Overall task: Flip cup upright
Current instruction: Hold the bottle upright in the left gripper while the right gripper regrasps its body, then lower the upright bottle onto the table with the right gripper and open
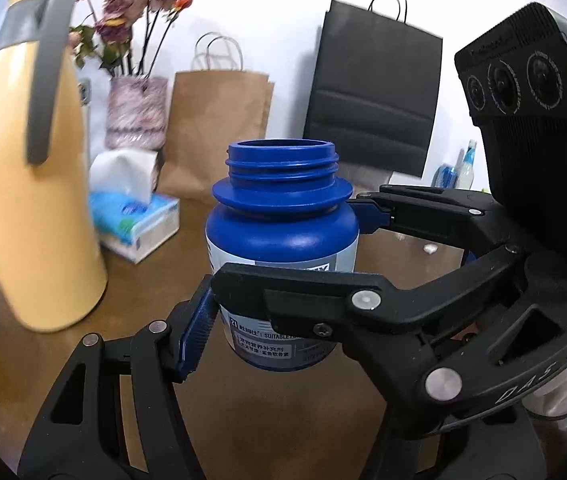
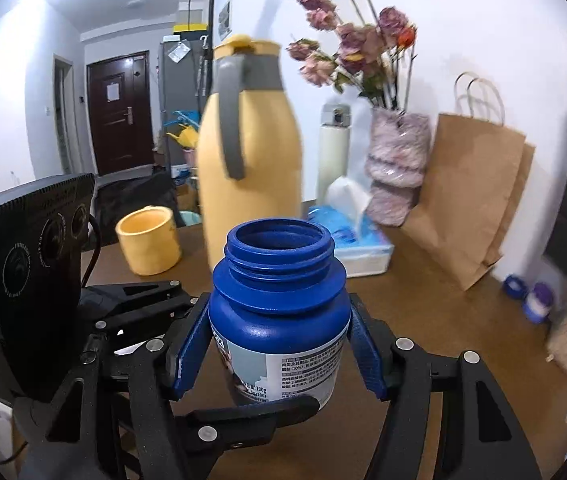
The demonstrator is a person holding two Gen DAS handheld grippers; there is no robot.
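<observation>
A blue open-mouthed bottle (image 1: pixel 281 240) with a grey-white label stands upright, mouth up, above the brown table; it also shows in the right wrist view (image 2: pixel 279 308). My right gripper (image 2: pixel 279 350) is shut on the bottle, a blue pad on each side of its body. In the left wrist view the right gripper (image 1: pixel 291 248) reaches in from the right around the bottle. My left gripper (image 1: pixel 267 320) has one blue finger (image 1: pixel 195 328) against the bottle's lower left side; its other finger is hidden. A yellow cup (image 2: pixel 149 240) stands upright at the left.
A tall yellow thermos jug (image 2: pixel 249 148) stands just behind the bottle, close on the left in the left wrist view (image 1: pixel 31 184). A tissue box (image 1: pixel 139 216), a flower vase (image 2: pixel 397 164), a white flask (image 2: pixel 333 152), paper bags (image 2: pixel 471 196) and small jars (image 2: pixel 537 302) line the back.
</observation>
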